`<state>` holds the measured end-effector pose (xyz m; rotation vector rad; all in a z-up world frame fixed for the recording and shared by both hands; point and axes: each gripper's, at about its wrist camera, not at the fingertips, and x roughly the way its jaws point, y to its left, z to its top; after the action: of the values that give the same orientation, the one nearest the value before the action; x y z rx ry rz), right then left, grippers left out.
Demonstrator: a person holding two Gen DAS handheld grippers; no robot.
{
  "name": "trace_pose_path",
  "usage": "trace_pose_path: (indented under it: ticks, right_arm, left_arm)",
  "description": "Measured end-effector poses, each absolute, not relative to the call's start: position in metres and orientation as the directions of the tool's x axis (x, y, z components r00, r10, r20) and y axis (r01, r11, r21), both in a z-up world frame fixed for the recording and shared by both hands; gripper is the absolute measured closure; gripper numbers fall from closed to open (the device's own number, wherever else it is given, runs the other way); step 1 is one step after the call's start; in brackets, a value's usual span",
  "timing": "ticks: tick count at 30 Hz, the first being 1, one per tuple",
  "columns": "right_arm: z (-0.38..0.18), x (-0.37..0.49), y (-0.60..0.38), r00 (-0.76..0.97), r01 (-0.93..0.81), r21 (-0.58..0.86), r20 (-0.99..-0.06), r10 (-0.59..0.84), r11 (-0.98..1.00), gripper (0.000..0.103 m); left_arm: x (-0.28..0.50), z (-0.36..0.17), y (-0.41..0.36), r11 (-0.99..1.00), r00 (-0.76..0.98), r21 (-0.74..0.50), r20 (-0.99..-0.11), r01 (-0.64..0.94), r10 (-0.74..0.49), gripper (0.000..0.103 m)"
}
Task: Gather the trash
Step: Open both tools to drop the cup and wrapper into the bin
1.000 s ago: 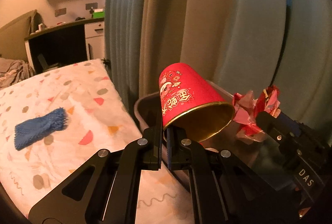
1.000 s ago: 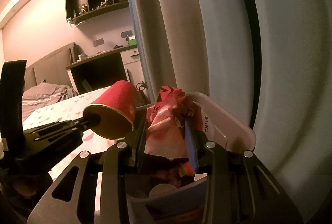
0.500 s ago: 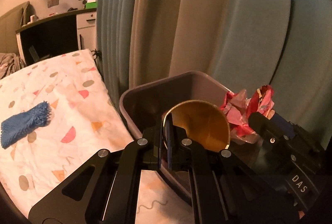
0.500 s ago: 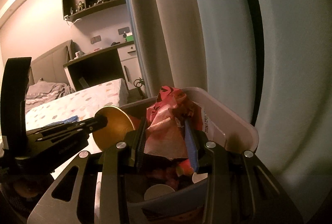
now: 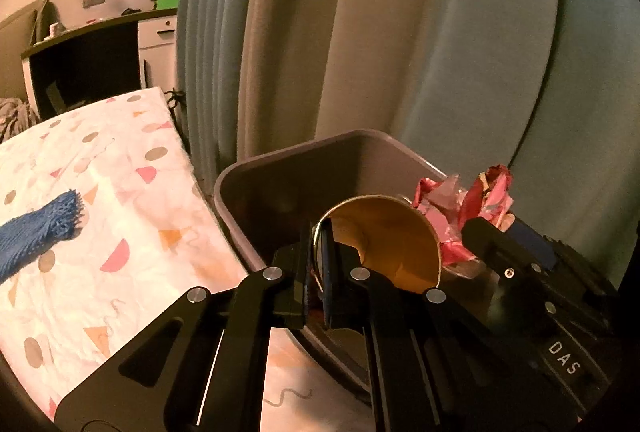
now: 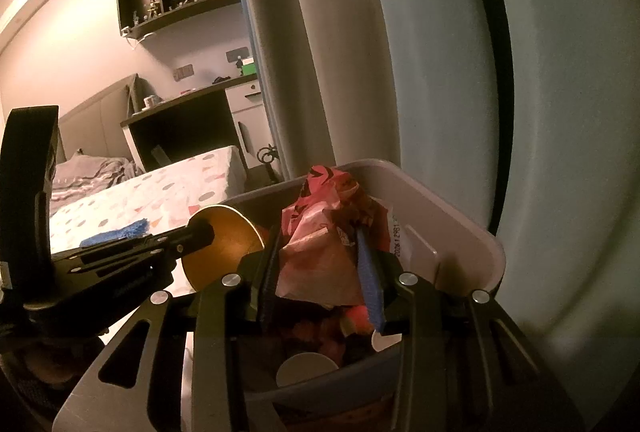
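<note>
Bedroom: bed point(image 6: 92, 168), curtains point(image 6: 320, 52)

Glossy gold-lined paper cup point(image 5: 384, 240), crinkled shiny wrapper point(image 6: 320, 252), smooth matt plastic bin point(image 5: 280, 168).

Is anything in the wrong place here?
Mostly no: the cup and crumpled wrapper are over the bin, where trash goes. The one odd thing is the blue knit cloth, lying alone on the patterned sheet.
</note>
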<state>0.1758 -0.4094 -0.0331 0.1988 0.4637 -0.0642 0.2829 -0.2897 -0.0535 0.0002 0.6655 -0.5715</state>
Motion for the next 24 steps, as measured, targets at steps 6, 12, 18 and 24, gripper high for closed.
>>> trace_pose_path:
  ticks: [6,12,18,24]
  right_arm:
    - [-0.035,0.178,-0.411,0.891,0.108,0.176,-0.453,-0.017,0.978,0.064]
    - [-0.036,0.179,-0.412,0.895,0.11,0.18,-0.446,-0.019,0.977,0.054]
    - [-0.031,0.172,-0.41,0.905,0.124,0.173,-0.424,-0.039,0.977,0.042]
    - [-0.021,0.158,-0.398,0.922,0.143,0.143,-0.378,-0.079,0.979,0.019]
  left_arm:
    - [0.283,-0.052,-0.287,0.843,0.633,-0.204,-0.579,0.498,-0.514,0.075]
    - [0.279,-0.046,-0.267,0.864,0.672,-0.221,-0.553,0.452,-0.493,0.036]
    - [0.269,-0.038,-0.236,0.91,0.742,-0.183,-0.531,0.373,-0.411,0.016]
    - [0.259,-0.031,-0.195,0.95,0.786,-0.144,-0.536,0.276,-0.309,0.015]
